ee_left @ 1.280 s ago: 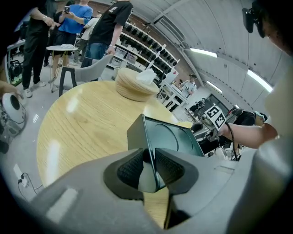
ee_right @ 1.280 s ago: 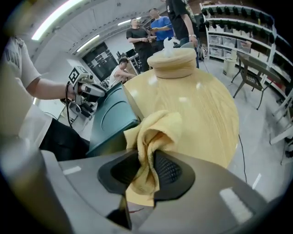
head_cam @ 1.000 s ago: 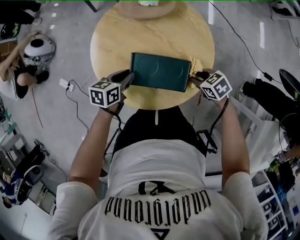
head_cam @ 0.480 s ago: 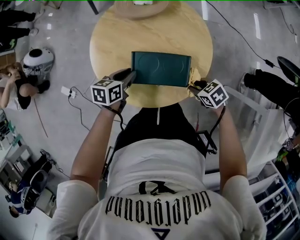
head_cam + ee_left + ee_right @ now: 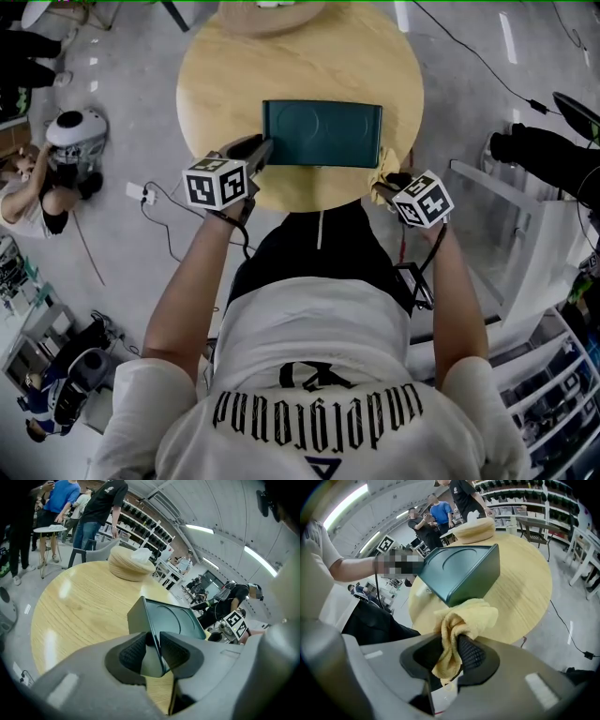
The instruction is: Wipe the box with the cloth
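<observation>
While the left tool [image 5: 151, 639] pinches the near left corner of the green box [image 5: 322, 133] so it cannot slide on the round surface [image 5: 300, 66], the right tool [image 5: 451, 645] grips the yellow cloth [image 5: 465, 616] just beside the box's right end. Best to press the cloth flat on the box and rub slowly.

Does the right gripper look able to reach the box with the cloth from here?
Likely yes: the right gripper holds the yellow cloth just beside the box, at its near corner, with nothing between.
</observation>
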### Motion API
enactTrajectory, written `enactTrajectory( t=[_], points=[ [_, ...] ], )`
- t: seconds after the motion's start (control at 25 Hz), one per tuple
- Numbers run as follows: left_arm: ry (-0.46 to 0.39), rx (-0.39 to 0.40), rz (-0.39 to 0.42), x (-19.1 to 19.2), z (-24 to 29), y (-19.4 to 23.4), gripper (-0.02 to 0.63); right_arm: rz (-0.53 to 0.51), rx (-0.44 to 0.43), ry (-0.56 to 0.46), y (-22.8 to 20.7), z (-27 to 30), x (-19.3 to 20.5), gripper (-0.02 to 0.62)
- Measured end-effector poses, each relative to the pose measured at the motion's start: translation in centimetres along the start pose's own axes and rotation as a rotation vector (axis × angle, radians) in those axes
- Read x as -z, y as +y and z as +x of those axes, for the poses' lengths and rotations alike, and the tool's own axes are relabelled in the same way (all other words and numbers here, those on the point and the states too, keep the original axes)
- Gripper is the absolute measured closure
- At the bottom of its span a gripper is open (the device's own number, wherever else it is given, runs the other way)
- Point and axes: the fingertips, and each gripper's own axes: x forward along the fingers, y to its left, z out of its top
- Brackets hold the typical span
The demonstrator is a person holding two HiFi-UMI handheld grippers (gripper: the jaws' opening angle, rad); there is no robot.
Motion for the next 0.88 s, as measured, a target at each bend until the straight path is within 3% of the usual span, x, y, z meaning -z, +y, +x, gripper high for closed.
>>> enactTrajectory(
  t=[0.64, 0.88],
  points=[
    [-0.011, 0.013, 0.006, -0.1, 0.3, -0.5, 0.497, -0.026, -0.034, 0.008, 3.5, 1.8, -0.7, 0.494],
    [-0.009, 0.021, 0.006, 0.0, 0.4, -1.1, 0.494, -0.098, -0.103, -0.009, 6.9, 3.9, -3.4, 0.494]
  ],
)
